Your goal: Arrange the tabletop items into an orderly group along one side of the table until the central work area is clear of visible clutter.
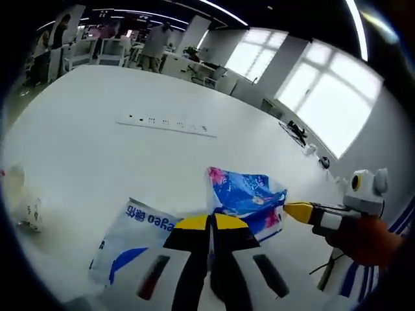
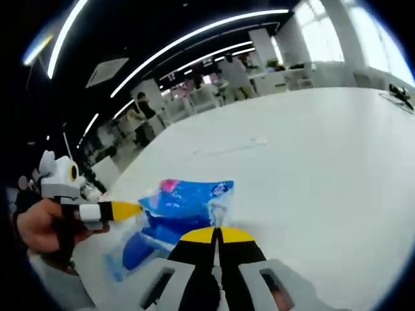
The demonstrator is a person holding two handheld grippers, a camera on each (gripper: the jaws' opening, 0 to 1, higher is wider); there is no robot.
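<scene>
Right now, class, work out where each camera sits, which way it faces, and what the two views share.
Left gripper view: rides the left gripper, jaws shut on the white and blue bag; faces the table toward windows; right gripper enters.
Right gripper view: rides the right gripper, shut on the blue packet; left gripper and hand enter.
Shared: packet, bag, table.

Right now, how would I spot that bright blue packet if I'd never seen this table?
Start at the big white table. Near its closer edge two plastic packets overlap. The bright blue packet is the one with a pink corner, pinched between both grippers; the white packet beside it has only blue lettering.
</scene>
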